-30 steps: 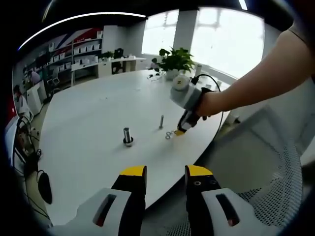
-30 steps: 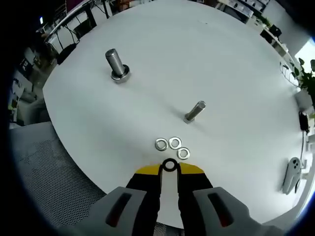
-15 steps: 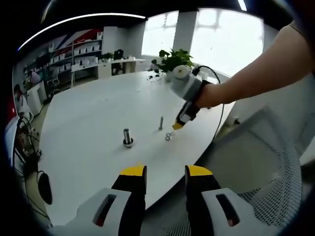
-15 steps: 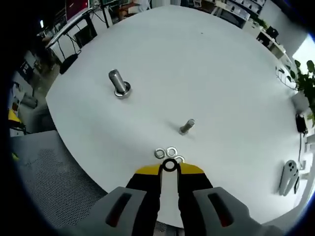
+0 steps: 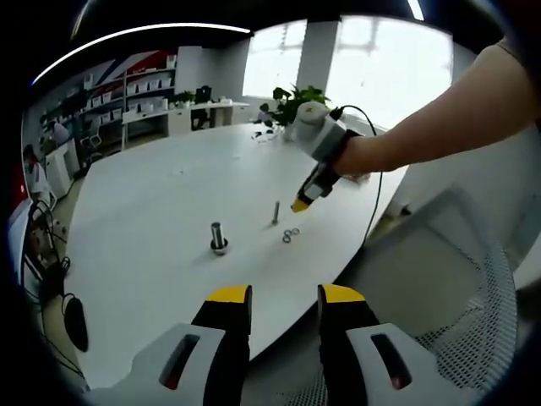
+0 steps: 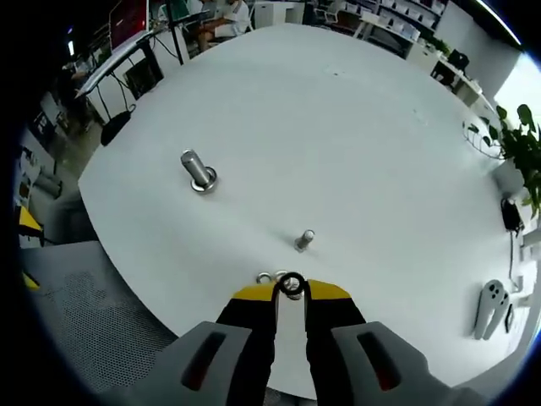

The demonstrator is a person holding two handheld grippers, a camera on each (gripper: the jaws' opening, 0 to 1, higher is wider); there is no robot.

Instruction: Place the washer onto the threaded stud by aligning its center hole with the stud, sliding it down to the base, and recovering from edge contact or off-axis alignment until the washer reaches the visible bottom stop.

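My right gripper is shut on a small dark washer held at its yellow tips, raised above the white table. Just beyond the tips stands the thin threaded stud, upright. Loose washers lie on the table by the tips, partly hidden. In the left gripper view the right gripper hangs over the stud, with loose washers beside it. My left gripper is open off the table's near edge, holding nothing.
A thicker bolt with a washer at its base stands left of the stud, and shows as bolt in the left gripper view. A potted plant and a cable sit at the far edge. A mesh chair is on the right.
My right gripper has lifted with the washer and moved over towards the thin stud; the loose washers now lie under its tips. The left gripper has stayed put.
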